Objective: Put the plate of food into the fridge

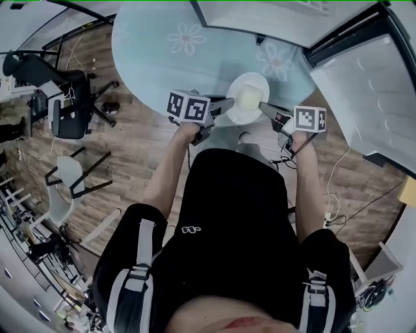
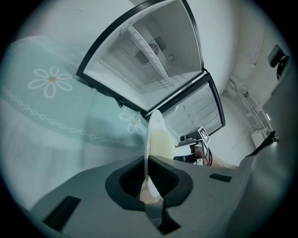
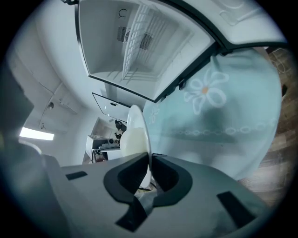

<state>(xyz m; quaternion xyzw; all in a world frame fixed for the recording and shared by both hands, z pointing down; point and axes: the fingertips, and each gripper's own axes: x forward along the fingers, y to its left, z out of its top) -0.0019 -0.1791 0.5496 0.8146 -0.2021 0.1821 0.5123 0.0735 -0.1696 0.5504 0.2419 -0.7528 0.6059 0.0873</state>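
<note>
A white plate (image 1: 249,97) with a pale block of food (image 1: 248,96) on it hangs in the air between my two grippers, over a pale blue flowered rug (image 1: 162,45). My left gripper (image 1: 229,104) is shut on the plate's left rim, and my right gripper (image 1: 265,107) is shut on its right rim. In the left gripper view the plate (image 2: 153,135) stands edge-on, its rim pinched in the jaws of the left gripper (image 2: 148,173). The right gripper view shows the same: the plate (image 3: 138,132) is clamped in the right gripper (image 3: 150,166). The open fridge (image 2: 149,60) lies ahead.
The fridge compartment (image 1: 260,13) has white wire shelves, and its door (image 1: 367,91) is swung open at the right. At the left stand a black office chair (image 1: 65,107) and a white chair (image 1: 65,188) on the wooden floor. Cables (image 1: 335,195) trail at the right.
</note>
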